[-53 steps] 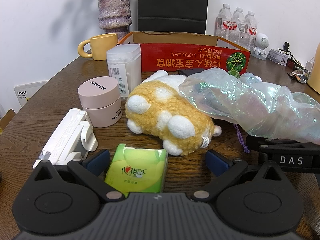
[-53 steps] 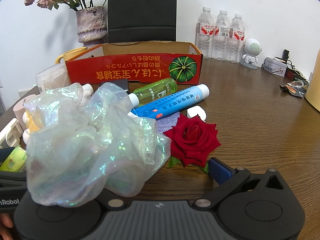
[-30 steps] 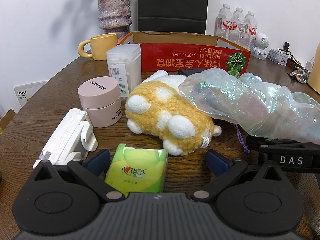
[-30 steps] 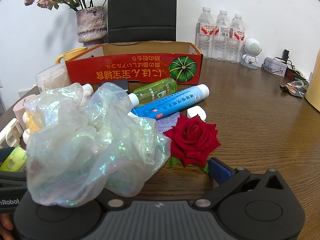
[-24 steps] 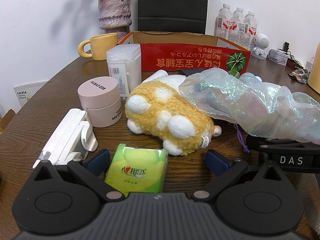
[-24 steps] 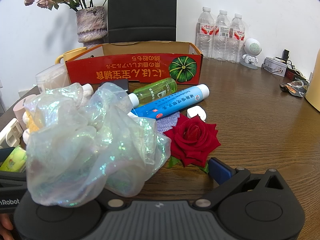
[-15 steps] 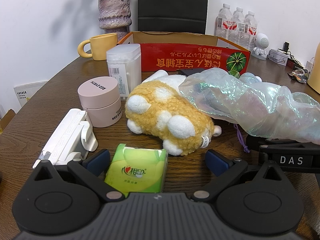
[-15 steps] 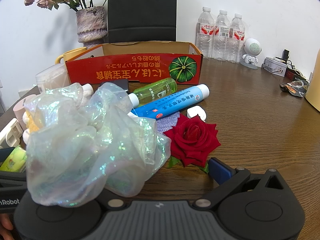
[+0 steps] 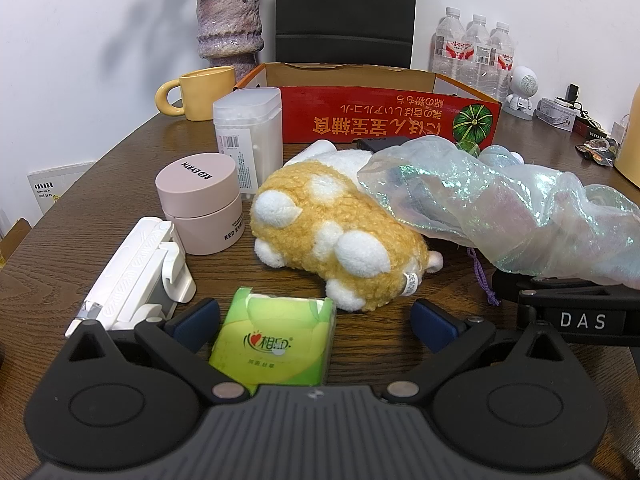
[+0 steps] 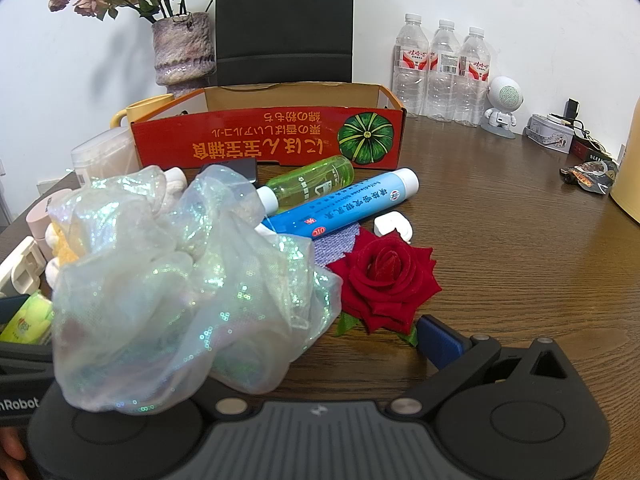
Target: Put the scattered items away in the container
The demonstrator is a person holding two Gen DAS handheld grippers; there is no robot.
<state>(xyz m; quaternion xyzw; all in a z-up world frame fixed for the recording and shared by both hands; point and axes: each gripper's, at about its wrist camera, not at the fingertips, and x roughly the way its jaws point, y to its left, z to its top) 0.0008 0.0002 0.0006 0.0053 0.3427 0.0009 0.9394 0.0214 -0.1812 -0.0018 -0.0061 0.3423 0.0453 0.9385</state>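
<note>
A red cardboard box (image 9: 384, 120) (image 10: 264, 136) stands open at the back of the table. My left gripper (image 9: 314, 326) is open, with a green tissue pack (image 9: 276, 344) between its fingers. Ahead lie a yellow plush toy (image 9: 332, 236), a pink jar (image 9: 200, 200), a white stand (image 9: 136, 276) and a clear swab box (image 9: 248, 140). My right gripper (image 10: 320, 344) is open; iridescent sheer fabric (image 10: 172, 276) drapes over its left finger and hides it. A red rose (image 10: 384, 276), a blue tube (image 10: 340, 208) and a green bottle (image 10: 308, 184) lie ahead.
A yellow mug (image 9: 200, 92), a purple vase (image 9: 230, 24) and a black chair (image 9: 344, 12) stand behind the box. Water bottles (image 10: 440, 68), a white speaker figure (image 10: 502, 106) and small clutter (image 10: 588, 172) sit at the back right. A small white case (image 10: 394, 226) lies by the rose.
</note>
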